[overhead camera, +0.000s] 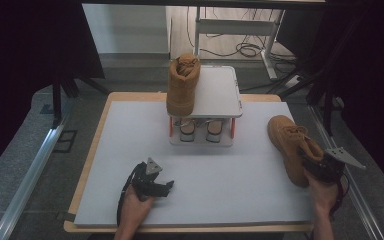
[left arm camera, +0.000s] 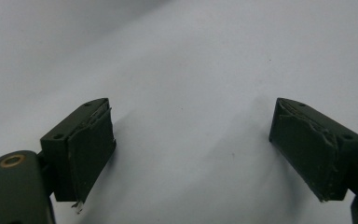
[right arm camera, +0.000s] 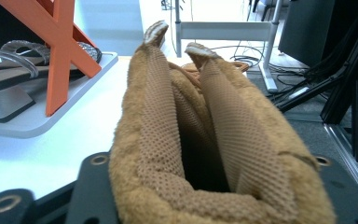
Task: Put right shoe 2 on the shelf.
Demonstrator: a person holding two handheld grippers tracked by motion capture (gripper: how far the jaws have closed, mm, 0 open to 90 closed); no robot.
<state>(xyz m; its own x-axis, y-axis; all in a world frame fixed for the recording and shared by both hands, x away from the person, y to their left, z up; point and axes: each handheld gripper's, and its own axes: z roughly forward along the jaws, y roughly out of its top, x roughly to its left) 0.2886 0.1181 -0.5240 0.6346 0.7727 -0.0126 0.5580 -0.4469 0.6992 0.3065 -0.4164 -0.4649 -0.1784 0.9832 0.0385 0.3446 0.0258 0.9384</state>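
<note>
The tan boot (overhead camera: 291,146) lay on the white mat at the person's right, its collar squeezed between the jaws of the right gripper (overhead camera: 316,166), which were closed on the padded opening; in the right gripper view the collar (right arm camera: 205,154) bulged up out of the black jaws, its mesh lining pinched into a narrow slot, so the grip looked firm, though how deep the pads reached could not be told. From that gripper the boot ran forward and slightly to the left, heel end in the jaws and toe pointing away toward the far side of the table, so its long axis lay nearly in line with the gripper's own reach. Ahead and to the left of the right gripper stood the small white rack (overhead camera: 219,95) with orange posts, where the matching boot (overhead camera: 182,84) already sat upright on the left half of the top shelf, leaving the right half bare; a pair of sandals (overhead camera: 200,129) rested on the lower level. The coming move seemed to turn on lifting the held boot forward and leftward onto that free half, toe facing the same way as its mate. The right hand was plainly the nearer one. The left gripper (overhead camera: 155,186) rested well apart over bare mat (left arm camera: 191,70), its jaws spread wide with nothing between them.
</note>
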